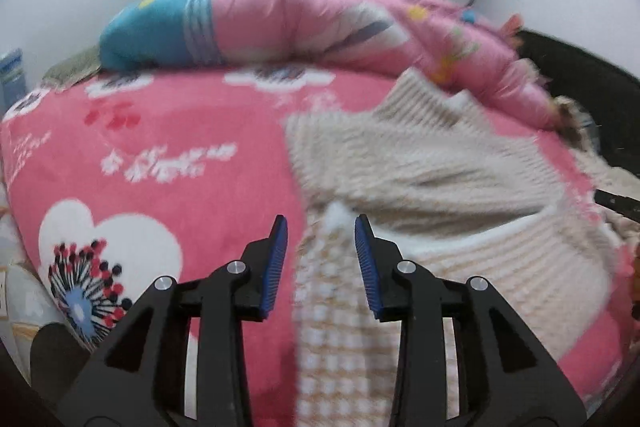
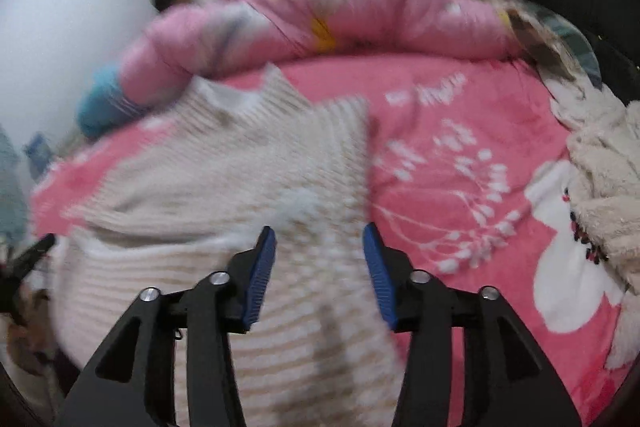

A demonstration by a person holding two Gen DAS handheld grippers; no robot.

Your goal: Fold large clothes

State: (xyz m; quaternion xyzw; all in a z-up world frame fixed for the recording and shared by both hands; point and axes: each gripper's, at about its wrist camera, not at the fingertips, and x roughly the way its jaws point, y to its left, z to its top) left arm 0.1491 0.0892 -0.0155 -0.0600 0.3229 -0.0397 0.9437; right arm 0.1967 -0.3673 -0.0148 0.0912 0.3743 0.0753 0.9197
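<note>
1. Here, cream knit sweater lies on pink floral blanket, partly folded, a sleeve draped down its front.
2. Left gripper above the sleeve; jaws parted, nothing between the pads.
3. Right gripper over the sweater's lower right part; jaws parted, empty.
4. Pink quilt bunched behind the sweater.
5. Fluffy cream garment at the blanket's right edge, apart from the sweater.
</note>
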